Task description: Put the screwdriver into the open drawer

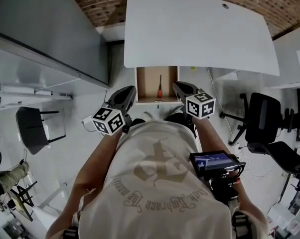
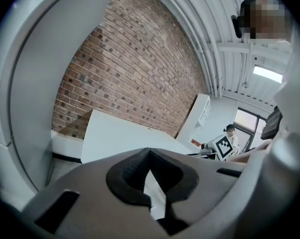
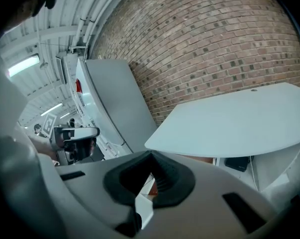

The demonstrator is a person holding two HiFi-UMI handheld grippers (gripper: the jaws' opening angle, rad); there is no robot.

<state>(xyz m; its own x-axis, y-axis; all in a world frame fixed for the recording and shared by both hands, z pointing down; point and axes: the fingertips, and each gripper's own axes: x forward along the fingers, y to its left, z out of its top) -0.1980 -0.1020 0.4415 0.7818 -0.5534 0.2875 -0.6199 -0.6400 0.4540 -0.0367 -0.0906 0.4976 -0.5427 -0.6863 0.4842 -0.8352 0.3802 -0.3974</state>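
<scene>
The desk top (image 1: 200,29) looks smooth, matt white. The drawer (image 1: 147,81) has a matt brown, wood-like inside. The screwdriver (image 1: 159,90) has a red plastic-looking handle and a dark shaft. The wall (image 2: 135,68) is rough brick. Left gripper (image 2: 150,176) and right gripper (image 3: 149,178) are matt grey plastic with black ribbed pads (image 2: 127,172).

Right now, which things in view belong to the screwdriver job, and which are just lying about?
Job: screwdriver, already lying in the open drawer; left gripper and right gripper, both shut and empty.

Lying about: white desk above the drawer; black office chair at right; grey chair at left; small screen at the person's waist.
</scene>
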